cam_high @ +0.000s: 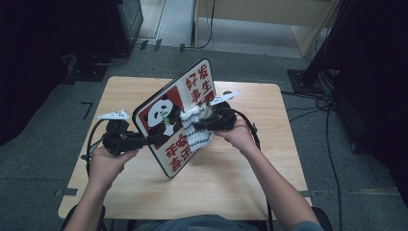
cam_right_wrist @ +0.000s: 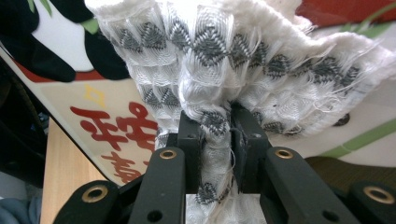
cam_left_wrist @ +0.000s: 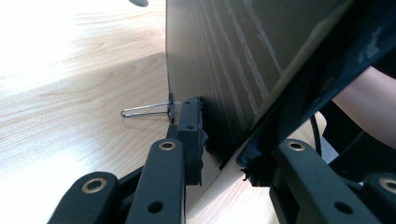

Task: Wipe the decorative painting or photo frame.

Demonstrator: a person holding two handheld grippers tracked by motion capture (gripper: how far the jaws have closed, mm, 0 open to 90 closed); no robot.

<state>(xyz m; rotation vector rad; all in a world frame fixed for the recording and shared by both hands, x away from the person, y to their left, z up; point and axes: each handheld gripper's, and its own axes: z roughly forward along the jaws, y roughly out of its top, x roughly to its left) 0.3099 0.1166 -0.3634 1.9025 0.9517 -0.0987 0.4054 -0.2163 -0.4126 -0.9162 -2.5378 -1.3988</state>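
Two tools work together near the middle of the counter [cam_high: 269, 187] in the high view. The left tool [cam_high: 144, 140] holds the panda board [cam_high: 175, 118] by its lower left edge, so the board stands tilted up off the wood. The right tool [cam_high: 204, 124] presses a white cloth [cam_high: 198, 137] with grey diamonds against the picture side of the board, close to the red writing. If the right hand rubs too hard, I think the board could twist out of the left tool's pinch and fall flat on the counter. No box, bowl or basket is on the counter, so nothing is inside anything.

From the left gripper view, the left tool [cam_left_wrist: 224, 154] is closed narrow on the board's [cam_left_wrist: 224, 51] thin edge, one jaw on the plain brown back and one on the front. A thin wire clip [cam_left_wrist: 144, 109] sticks out from the edge, just beside the jaw. The hold is only at the rim, so a strong push could make it slip. The wire could also catch on something.

Seen from the right gripper view, the right tool [cam_right_wrist: 217, 135] is shut tight on a bunched fold of the cloth [cam_right_wrist: 243, 51]. The cloth spreads wide above the jaws, touching the board [cam_right_wrist: 116, 121]. Its loose threads look frayed. They might snag, or the fold might pull free.
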